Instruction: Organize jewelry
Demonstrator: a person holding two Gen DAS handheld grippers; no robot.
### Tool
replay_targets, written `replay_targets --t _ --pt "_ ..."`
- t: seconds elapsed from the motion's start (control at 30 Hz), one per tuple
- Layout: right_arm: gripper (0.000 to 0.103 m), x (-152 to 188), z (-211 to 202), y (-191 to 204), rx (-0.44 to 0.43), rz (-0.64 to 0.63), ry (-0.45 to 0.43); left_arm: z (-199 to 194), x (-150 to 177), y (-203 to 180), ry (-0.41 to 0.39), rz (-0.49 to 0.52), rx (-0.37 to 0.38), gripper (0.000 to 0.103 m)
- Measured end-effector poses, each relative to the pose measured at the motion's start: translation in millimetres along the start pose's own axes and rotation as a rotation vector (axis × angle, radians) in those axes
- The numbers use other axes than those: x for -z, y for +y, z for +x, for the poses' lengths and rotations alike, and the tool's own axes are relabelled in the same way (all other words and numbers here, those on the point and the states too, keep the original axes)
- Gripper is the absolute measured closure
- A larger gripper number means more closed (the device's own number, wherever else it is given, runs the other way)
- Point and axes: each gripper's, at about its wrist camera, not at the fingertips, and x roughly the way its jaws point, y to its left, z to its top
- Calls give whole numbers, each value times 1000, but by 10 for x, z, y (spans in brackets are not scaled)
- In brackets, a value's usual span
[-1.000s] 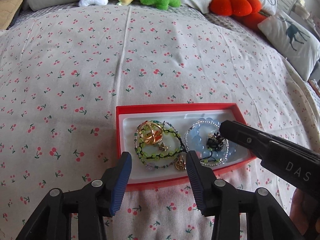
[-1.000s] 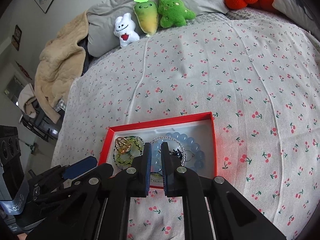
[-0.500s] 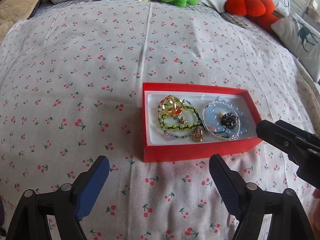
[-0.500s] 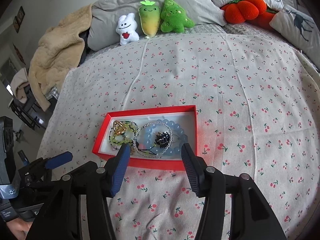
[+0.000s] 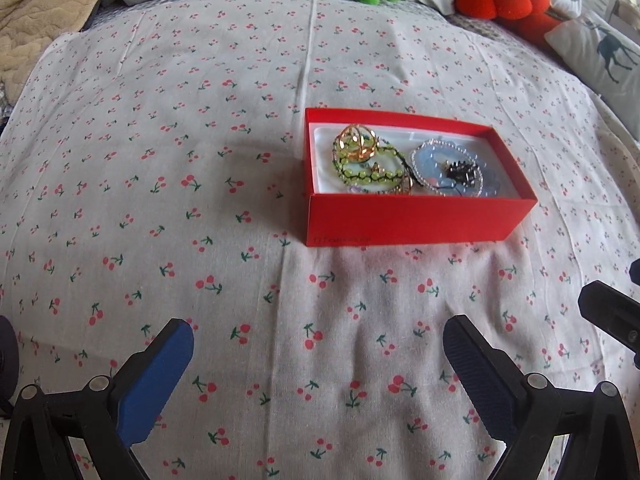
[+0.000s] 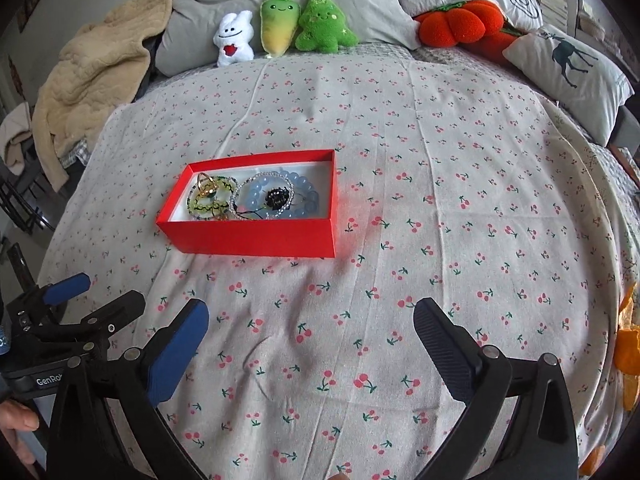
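Observation:
A red box (image 5: pixel 416 220) (image 6: pixel 256 238) sits on the cherry-print bedspread. It holds a gold ring (image 5: pixel 356 144) (image 6: pixel 206 186), a green bead bracelet (image 5: pixel 366 174) (image 6: pixel 210 204), a pale blue bead bracelet (image 5: pixel 456 168) (image 6: pixel 298 196) and a small black piece (image 5: pixel 460 170) (image 6: pixel 277 198). My left gripper (image 5: pixel 318 364) is open and empty, well in front of the box. My right gripper (image 6: pixel 312 344) is open and empty, also in front of the box. Part of the right gripper (image 5: pixel 612 312) shows at the left view's right edge, and the left gripper (image 6: pixel 72 304) at the right view's left edge.
Plush toys stand at the head of the bed: white bunny (image 6: pixel 234 40), carrot (image 6: pixel 280 24), green tree (image 6: pixel 324 24), orange pumpkin (image 6: pixel 460 24). A deer cushion (image 6: pixel 568 72) lies at the right, a beige blanket (image 6: pixel 96 68) at the left. Orange pieces (image 6: pixel 628 356) lie at the right edge.
Both grippers have pulled back from the box and opened wide. The right gripper was shut over the box a second ago. The jewelry stays in the box.

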Motion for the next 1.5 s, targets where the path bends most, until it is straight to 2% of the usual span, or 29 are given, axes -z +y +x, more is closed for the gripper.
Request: replay_targets --t 0.17,0.43,1.5 --pt "0 177 -6 71 61 -35 27 -32 185 -12 14 -14 -5 1" --pt "0 299 66 115 74 -44 71 -52 333 -36 19 -14 -28 1" --pt "0 252 101 72 85 -24 74 -78 267 -138 21 34 -64 1"
